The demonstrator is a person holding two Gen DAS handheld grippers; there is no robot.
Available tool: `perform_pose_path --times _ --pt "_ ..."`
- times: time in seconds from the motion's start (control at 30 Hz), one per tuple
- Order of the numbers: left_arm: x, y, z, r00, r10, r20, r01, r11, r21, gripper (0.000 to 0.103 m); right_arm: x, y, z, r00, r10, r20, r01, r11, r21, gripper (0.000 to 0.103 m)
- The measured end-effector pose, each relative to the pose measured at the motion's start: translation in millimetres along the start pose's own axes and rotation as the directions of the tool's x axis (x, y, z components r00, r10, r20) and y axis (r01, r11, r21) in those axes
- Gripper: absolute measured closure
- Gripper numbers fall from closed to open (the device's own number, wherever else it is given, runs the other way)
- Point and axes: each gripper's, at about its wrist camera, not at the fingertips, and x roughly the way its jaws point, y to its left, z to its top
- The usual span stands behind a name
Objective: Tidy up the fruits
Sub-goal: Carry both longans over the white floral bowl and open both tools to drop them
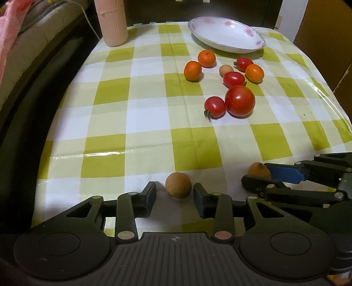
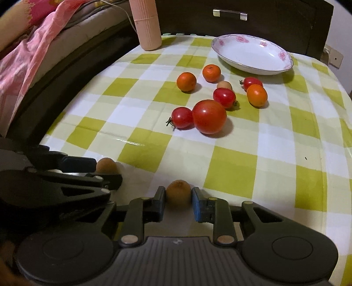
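A brown longan lies on the checked cloth between the open fingers of my left gripper, with gaps on both sides. My right gripper is shut on a second brown longan; it also shows in the left wrist view. Farther off lie a big tomato, three small tomatoes, three small oranges and a pale longan. A white flowered plate stands empty at the back.
A pink ribbed cup stands at the back left of the table. A bed with pink bedding lies along the left side. A dark cabinet stands behind the table. The table's right edge is close to the fruits.
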Motion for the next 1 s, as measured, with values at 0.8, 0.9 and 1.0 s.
perform_pose_path --times 0.8,0.9,1.0 --pt "-2.8 -16.8 52.9 0.995 -0.064 0.079 0.063 0.998 0.01 0.07 -20.5 -45.5 28.3 0.997 -0.009 0.083 -0.004 0.988 0.157 0.078" --pt "-2.0 -22.0 72.7 0.99 -0.083 0.111 0.082 0.997 0.014 0.07 -20.5 -58.1 40.7 0.995 -0.011 0.098 -0.008 0.982 0.188 0.078" --pt "0.5 -30.1 92.1 0.986 -0.098 0.136 0.095 0.995 0.027 0.07 -18.6 -71.5 55.2 0.993 -0.02 0.113 -0.004 0.978 0.209 0.078"
